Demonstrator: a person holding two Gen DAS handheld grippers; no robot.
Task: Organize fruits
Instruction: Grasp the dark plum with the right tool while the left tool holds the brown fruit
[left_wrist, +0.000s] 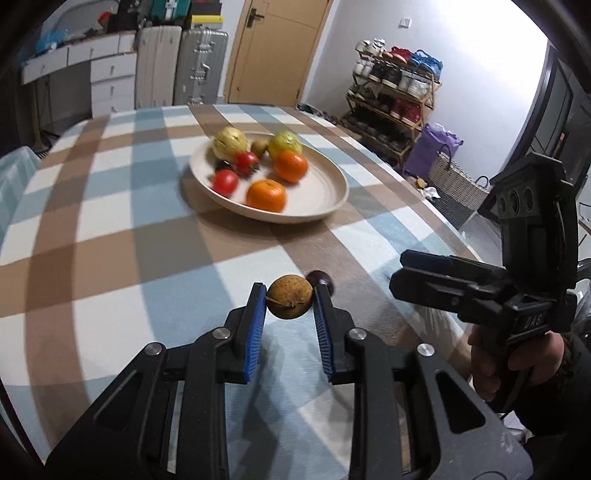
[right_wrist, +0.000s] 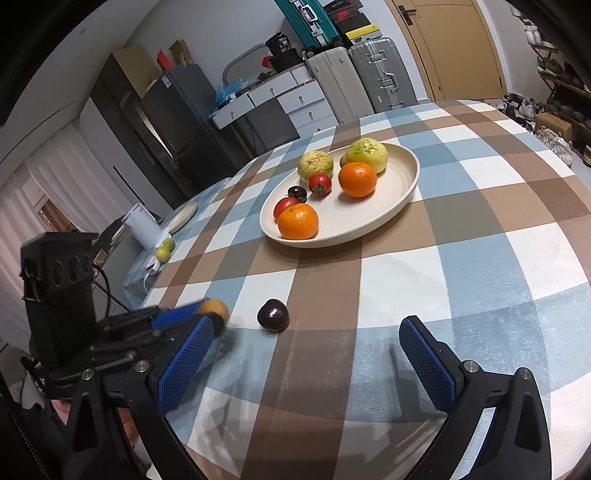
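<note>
1. On our checked tablecloth (right_wrist: 480, 229): left gripper (left_wrist: 290, 297) clamped on a small brown fruit (left_wrist: 290, 301), clear of the plate (right_wrist: 402, 192).
2. We see our right gripper (right_wrist: 306, 354) gaping wide, a dark cherry (right_wrist: 273, 315) just beyond.

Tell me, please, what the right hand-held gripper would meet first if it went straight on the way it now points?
Probably the checked tablecloth: the right hand-held gripper stands open and angled down at bare cloth. The dark plum lies left of that line, and the plate lies well beyond; depth is hard to judge.

2 oranges (right_wrist: 357, 180), 2 tomatoes (right_wrist: 320, 184)
</note>
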